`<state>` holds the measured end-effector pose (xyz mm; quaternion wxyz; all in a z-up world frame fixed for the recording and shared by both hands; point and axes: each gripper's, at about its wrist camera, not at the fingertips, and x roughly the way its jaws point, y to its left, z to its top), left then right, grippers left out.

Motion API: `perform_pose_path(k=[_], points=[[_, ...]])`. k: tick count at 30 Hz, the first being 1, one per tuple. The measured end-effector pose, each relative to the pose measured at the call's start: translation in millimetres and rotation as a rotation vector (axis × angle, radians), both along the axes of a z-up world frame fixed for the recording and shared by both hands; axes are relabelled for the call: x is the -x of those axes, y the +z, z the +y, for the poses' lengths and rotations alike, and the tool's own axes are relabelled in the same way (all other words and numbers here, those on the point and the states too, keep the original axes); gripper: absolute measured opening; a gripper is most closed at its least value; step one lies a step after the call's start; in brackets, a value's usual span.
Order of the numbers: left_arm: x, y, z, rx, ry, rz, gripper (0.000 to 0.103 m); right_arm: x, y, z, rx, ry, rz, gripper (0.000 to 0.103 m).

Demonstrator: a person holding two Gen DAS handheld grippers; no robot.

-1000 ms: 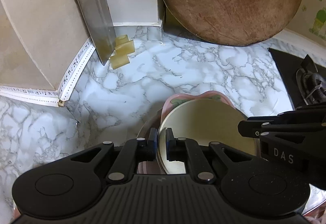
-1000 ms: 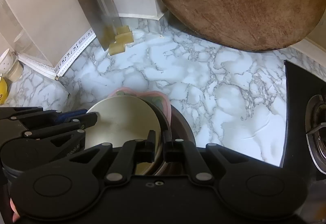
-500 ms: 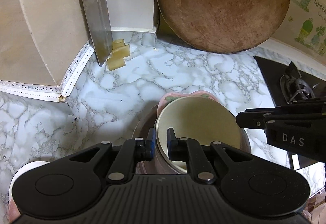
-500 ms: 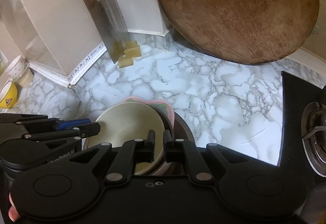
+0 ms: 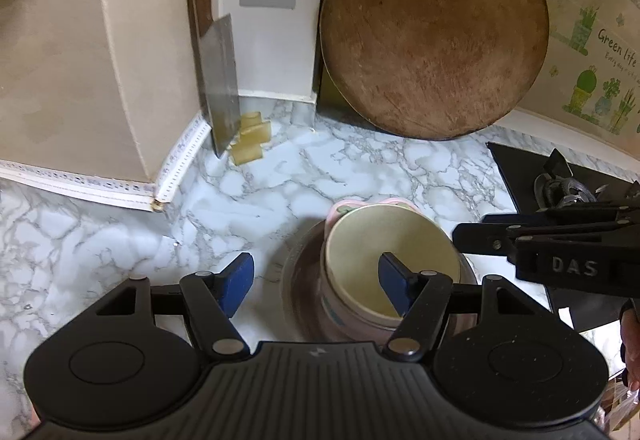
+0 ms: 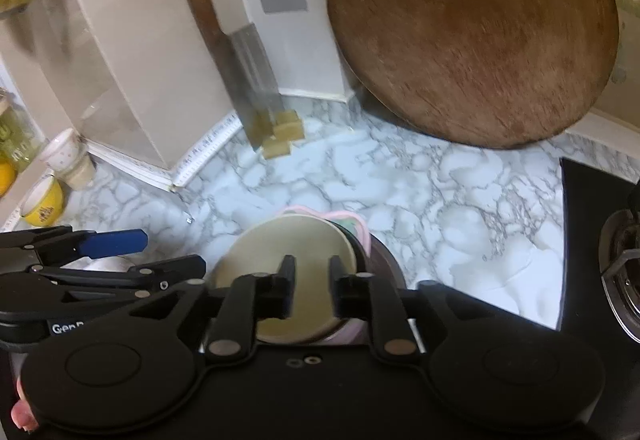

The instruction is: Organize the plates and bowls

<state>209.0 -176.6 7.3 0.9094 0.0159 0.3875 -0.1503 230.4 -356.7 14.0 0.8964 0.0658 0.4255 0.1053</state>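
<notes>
Change since the earlier frames — both grippers, then pinched on opposite rims of the cream round ceramic bowl (image 5: 390, 264), have let go and drawn back and upward; more wall and counter now show.

Left gripper (image 5: 316, 278): jaws opening, already wide; one blue pad (image 5: 394, 282) hangs over the bowl's hollow, the other stands outside the stack over the counter; nothing held.

Right gripper (image 6: 311, 282): jaws opening, a moderate gap; both fingers over the bowl's near rim, the rim not clamped as far as the blur allows.

Task's thing: the cream bowl sits nested in a pink scallop-edged bowl (image 5: 340, 209), which in turn sits in a dark brown shallow plate (image 5: 298, 272).

Risks, judged: a finger inside the hollow could snag the rim on withdrawal and tip or drag the stack; the cream bowl looks slightly off-centre in the pink one, so a knock might rock it.

Surface: grey-veined white marble-pattern countertop (image 5: 380, 168), smooth, probably slick under ceramic.

Room, placed from the stack: behind it, a large round brown wooden chopping board (image 5: 434, 36) leaning on the wall; behind and left, a steel cleaver with wooden handle (image 5: 218, 84) propped upright; right, a black gas hob (image 6: 592, 240); far left, a small yellow cup (image 6: 42, 200).
</notes>
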Motion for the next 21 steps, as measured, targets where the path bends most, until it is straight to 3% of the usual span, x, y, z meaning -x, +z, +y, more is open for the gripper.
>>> perform_pose_path(k=[1, 2, 3, 13, 21], points=[[2, 1, 3, -0.002, 0.013, -0.004, 0.069, 3, 2, 1, -0.004, 0.005, -0.015, 0.087], [4, 3, 8, 0.005, 0.018, -0.008, 0.071, 7, 4, 2, -0.014, 0.009, -0.032, 0.103], [6, 3, 11, 0.018, 0.015, -0.008, 0.071, 10, 6, 2, -0.021, 0.003, -0.052, 0.099], [44, 23, 50, 0.04, 0.031, -0.085, 0.071, 29, 20, 14, 0.002, 0.025, -0.107, 0.102], [73, 33, 91, 0.068, 0.104, -0.107, 0.077, 57, 34, 34, 0.052, 0.061, -0.137, 0.103]])
